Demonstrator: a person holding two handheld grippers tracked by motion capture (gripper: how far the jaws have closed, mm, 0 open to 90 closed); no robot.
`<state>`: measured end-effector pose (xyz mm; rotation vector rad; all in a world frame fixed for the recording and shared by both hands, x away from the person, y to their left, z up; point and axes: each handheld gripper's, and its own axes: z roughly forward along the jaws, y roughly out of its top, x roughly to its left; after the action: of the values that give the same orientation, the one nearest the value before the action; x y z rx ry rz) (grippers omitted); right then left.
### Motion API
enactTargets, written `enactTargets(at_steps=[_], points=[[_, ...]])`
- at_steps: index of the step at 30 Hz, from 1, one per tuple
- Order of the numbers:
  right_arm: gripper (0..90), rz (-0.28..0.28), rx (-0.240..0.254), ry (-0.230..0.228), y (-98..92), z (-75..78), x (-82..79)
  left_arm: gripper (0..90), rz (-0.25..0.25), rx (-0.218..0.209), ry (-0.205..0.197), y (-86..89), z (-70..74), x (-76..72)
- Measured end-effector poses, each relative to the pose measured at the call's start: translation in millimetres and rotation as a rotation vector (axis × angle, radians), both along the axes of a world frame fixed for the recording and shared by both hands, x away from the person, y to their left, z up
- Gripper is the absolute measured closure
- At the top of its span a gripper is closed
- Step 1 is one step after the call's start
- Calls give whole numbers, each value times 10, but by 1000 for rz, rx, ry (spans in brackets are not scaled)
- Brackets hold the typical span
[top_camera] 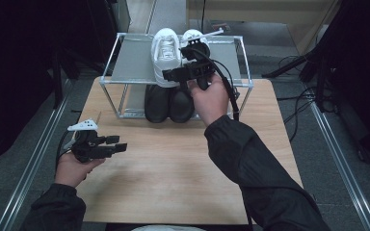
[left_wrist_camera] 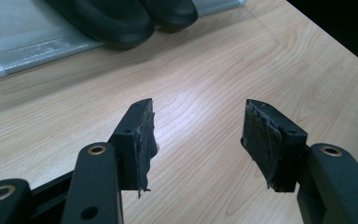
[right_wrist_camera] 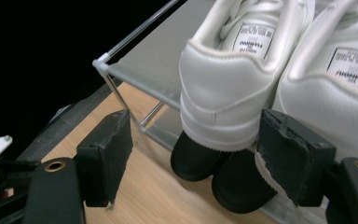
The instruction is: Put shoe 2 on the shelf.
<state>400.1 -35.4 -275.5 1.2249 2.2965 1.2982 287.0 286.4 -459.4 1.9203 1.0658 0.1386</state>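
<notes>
**White sneakers on the rack's top shelf, right gripper open at the heel**

While the left gripper (top_camera: 120, 147) is held low over the wooden table (top_camera: 173, 163) at the near left, its jaws are seen spread wide with nothing between them; in the left gripper view bare wood lies between the two pads (left_wrist_camera: 142, 140).

At the far side of the table a wire shoe rack (top_camera: 125, 62) is placed. A pair of white sneakers (top_camera: 166, 50) is set on its grey top shelf, side by side, heels toward the person and overhanging the front edge. A pair of black shoes (top_camera: 168, 103) is stood on the lower level, just beneath them.

The right gripper (top_camera: 171, 74) is held at the heels of the white sneakers. In the right gripper view the heel of the left-hand sneaker (right_wrist_camera: 219, 93) is seen between and beyond the parted jaws; the right pad (right_wrist_camera: 289, 158) is just beside the heel, and whether it touches cannot be told. The left pad is well clear. Nothing is gripped.
</notes>
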Motion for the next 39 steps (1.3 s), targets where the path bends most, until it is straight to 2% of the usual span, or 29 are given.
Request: enactTargets(at_steps=[5,7,11,13,18,21,24,29,33,39], points=[[264,18,11,-5,-88,-104,-74,437,2,2,-1,-4,-3,-2],[263,21,6,-24,-119,-145,-111,437,7,-3,-1,0,-1,-5],[236,95,-22,-73,-182,-229,-206,437,12,-7,-3,11,-2,-1],[236,94,-24,-70,-212,-276,-231,437,11,-4,0,11,-3,0],[236,98,10,-47,-315,-441,-267,436,7,-1,0,2,-9,1],[237,114,47,-27,-395,-556,-282,436,8,-1,-2,-4,-12,8],[237,113,66,-24,-462,-658,-294,434,5,-6,-1,-17,-9,14],[237,112,61,-7,-549,-835,-292,431,-10,6,-1,-35,-19,13],[238,147,65,-20,-643,-975,-302,430,-19,11,4,-64,-27,21],[238,154,81,-3,-782,-1166,-322,425,-39,22,7,-114,-47,24]])
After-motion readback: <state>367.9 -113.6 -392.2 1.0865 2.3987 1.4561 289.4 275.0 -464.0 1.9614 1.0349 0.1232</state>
